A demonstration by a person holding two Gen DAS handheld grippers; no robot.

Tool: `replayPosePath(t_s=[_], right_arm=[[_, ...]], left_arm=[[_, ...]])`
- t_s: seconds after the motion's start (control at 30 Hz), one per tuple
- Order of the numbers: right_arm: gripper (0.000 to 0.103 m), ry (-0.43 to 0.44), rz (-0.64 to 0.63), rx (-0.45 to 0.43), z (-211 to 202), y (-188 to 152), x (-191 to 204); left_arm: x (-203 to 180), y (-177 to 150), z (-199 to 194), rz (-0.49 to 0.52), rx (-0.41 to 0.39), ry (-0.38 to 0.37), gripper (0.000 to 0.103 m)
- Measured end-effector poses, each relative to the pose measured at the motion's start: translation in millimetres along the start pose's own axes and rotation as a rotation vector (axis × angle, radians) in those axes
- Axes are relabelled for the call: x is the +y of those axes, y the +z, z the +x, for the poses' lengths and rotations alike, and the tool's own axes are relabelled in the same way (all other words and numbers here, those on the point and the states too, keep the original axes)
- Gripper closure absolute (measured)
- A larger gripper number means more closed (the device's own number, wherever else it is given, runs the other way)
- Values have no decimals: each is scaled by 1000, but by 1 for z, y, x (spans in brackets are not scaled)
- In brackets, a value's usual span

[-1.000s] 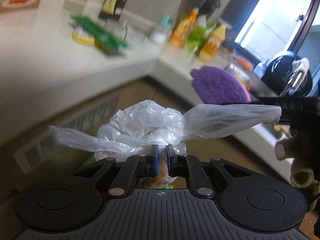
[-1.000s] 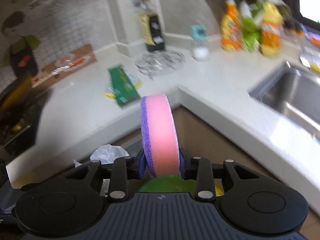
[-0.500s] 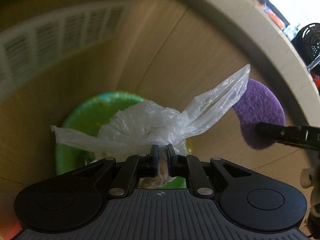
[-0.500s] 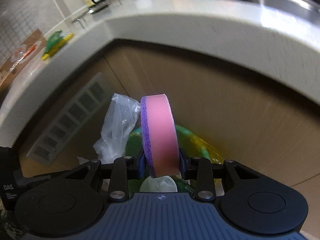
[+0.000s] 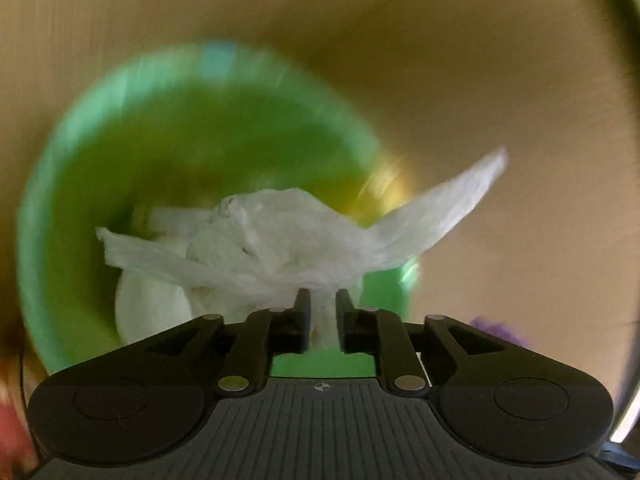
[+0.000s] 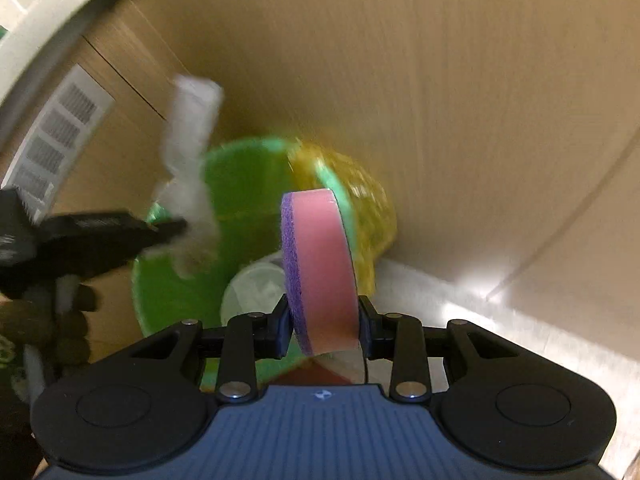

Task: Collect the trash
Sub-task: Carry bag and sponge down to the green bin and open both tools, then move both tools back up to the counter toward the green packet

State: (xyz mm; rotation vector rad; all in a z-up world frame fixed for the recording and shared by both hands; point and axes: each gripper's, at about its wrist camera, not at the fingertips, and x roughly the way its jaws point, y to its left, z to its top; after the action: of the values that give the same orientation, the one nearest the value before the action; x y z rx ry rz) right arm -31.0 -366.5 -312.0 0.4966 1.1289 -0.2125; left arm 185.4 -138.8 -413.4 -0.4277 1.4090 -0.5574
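My left gripper (image 5: 322,309) is shut on a crumpled clear plastic bag (image 5: 288,240) and holds it right over the mouth of a green bin (image 5: 72,184). White trash (image 5: 152,308) lies inside the bin. My right gripper (image 6: 323,328) is shut on a round pink and purple sponge (image 6: 320,268), held above the right rim of the same green bin (image 6: 168,296). The left gripper (image 6: 92,236) with the bag (image 6: 192,152) shows at the left of the right wrist view.
Wooden cabinet fronts (image 6: 440,100) stand close behind the bin. A yellow object (image 6: 360,216) sits against the bin's right side. A white vent grille (image 6: 60,132) is at the left. A white cup (image 6: 256,288) lies in the bin.
Both grippers have dropped from counter height toward the floor and closed in on the green bin. The bag is now over the bin's opening. Both still hold their items.
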Motion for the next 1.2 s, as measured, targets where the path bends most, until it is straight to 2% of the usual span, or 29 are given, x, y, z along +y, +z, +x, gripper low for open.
replayPosePath(t_s=[0.07, 0.17, 0.27, 0.33, 0.4, 0.53, 0.63, 0.7, 0.73, 0.8, 0.93, 1.03, 1.2], right_arm=[[71, -9, 7, 18, 5, -6, -1], [71, -26, -2, 22, 7, -6, 1], [71, -38, -25, 21, 10, -3, 7], [71, -29, -35, 26, 13, 1, 12], [71, -11, -43, 40, 18, 5, 21], [71, 38, -62, 109, 34, 15, 43], [70, 65, -73, 169, 61, 18, 71], [66, 76, -80, 214, 81, 20, 90], [60, 66, -84, 230, 88, 21, 98], [58, 47, -106, 230, 93, 23, 110], [54, 13, -135, 168, 72, 27, 123], [54, -44, -149, 101, 42, 33, 127], [53, -105, -195, 18, -25, 42, 143]], left_arm=[[12, -8, 17, -13, 18, 106, 84], [26, -14, 23, -57, -19, 182, 84], [33, -12, 8, -138, -84, 132, 84], [23, -13, -14, -110, -137, 129, 84], [15, -17, -32, -47, -156, 159, 84], [6, -33, -57, 3, -142, 164, 84], [5, -48, -67, 46, -131, 149, 84], [2, -56, -71, 64, -124, 146, 84], [1, -60, -73, 77, -118, 140, 84], [0, -65, -78, 99, -107, 133, 84], [-8, -65, -89, 99, -67, 132, 84], [-23, -59, -111, 91, -48, 106, 84], [-77, -44, -186, 174, -140, 139, 84]])
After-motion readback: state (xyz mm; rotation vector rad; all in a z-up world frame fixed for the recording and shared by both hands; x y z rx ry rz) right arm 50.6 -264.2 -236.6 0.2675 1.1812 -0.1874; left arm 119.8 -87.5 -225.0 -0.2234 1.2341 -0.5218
